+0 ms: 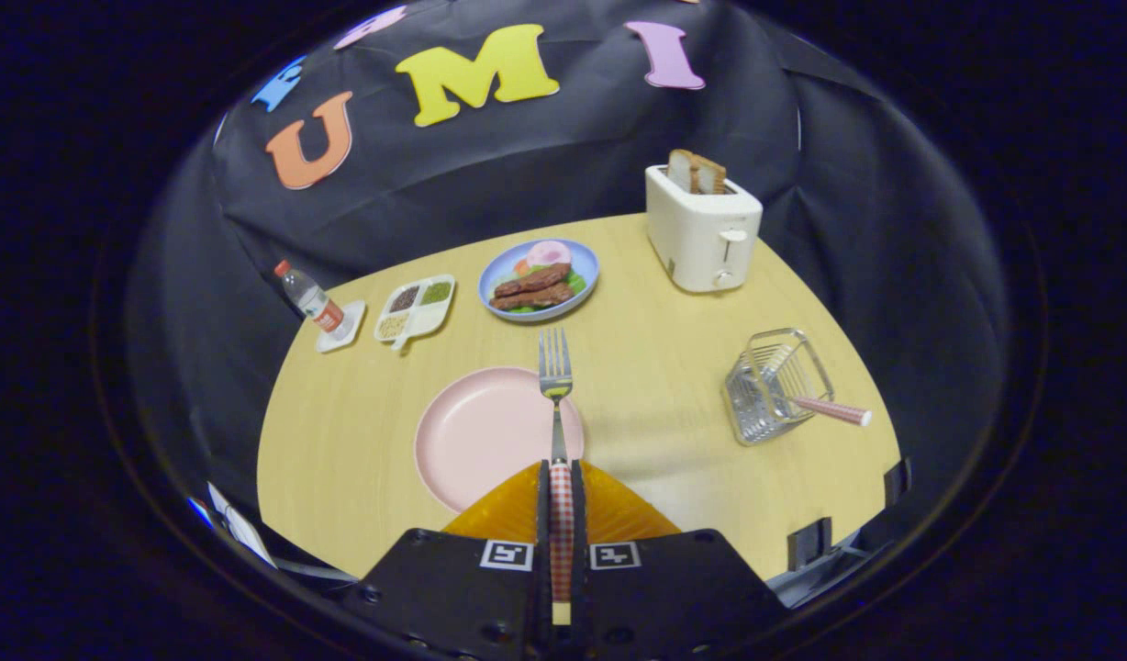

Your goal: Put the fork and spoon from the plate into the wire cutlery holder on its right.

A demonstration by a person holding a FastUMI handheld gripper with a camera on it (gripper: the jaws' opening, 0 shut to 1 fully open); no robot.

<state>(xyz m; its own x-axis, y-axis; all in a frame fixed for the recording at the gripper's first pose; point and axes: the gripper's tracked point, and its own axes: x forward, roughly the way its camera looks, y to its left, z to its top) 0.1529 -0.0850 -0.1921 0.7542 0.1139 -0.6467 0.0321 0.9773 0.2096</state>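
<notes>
My gripper [561, 477] is shut on the fork [555, 386], both fingers pressing its checked handle. The fork points straight ahead, its tines raised over the far right rim of the pink plate [476, 436], which lies bare just ahead and left of the fingers. The wire cutlery holder [773, 386] stands on the table to the right of the plate. A checked handle [831, 409], the spoon's as far as I can tell, leans out of the holder toward the right; its bowl is hidden among the wires.
A white toaster [703, 229] with bread stands beyond the holder. A blue plate of food [539, 278], a divided white dish [417, 308] and a small bottle on a coaster [318, 308] line the far side of the wooden table [655, 367].
</notes>
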